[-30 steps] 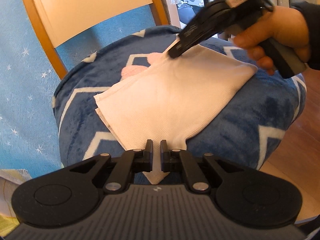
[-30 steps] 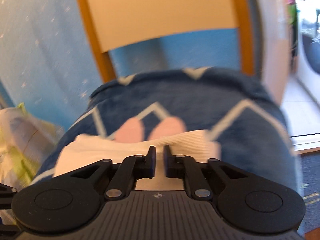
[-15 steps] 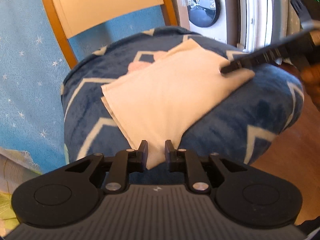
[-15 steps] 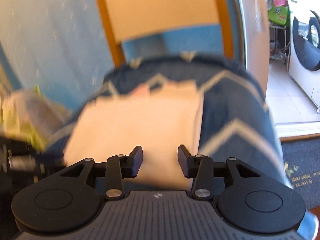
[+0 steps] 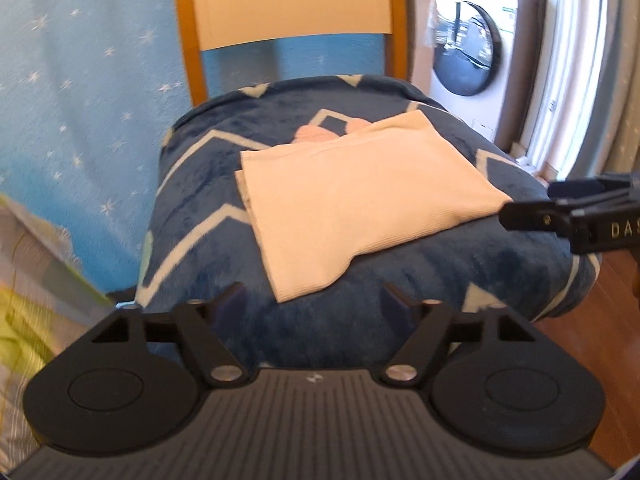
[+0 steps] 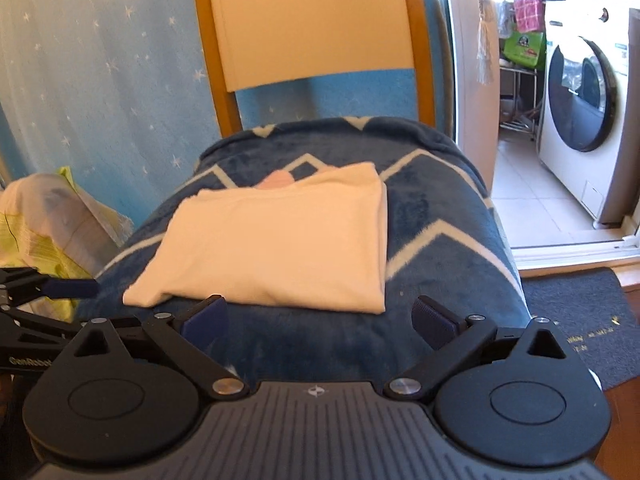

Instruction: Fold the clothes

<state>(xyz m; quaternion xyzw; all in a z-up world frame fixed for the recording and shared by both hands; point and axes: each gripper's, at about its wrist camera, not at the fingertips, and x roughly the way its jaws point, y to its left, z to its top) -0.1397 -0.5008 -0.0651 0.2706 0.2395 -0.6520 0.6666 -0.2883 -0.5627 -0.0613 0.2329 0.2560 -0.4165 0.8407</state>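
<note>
My left gripper is spread wide with nothing between its fingers, hanging just off the near edge of the blanket that covers the chair seat. My right gripper is spread just as wide and empty too, also at the near edge of the blanket. The folded cloth, a pale cream rectangle in several layers, lies flat on the middle of the blanket, free of both my tools. In the left view one corner of the cloth points down toward my fingers and sits close above the gap between them, not touching; my right gripper shows at the right edge of that view, its tips just beside the cloth's right corner. In the right view the cloth's long edge runs just past my fingertips. A pink patch of the blanket's pattern peeks out behind the cloth's far edge. The chair back stands upright behind the seat, and a washing machine stands through the doorway to the right.
</note>
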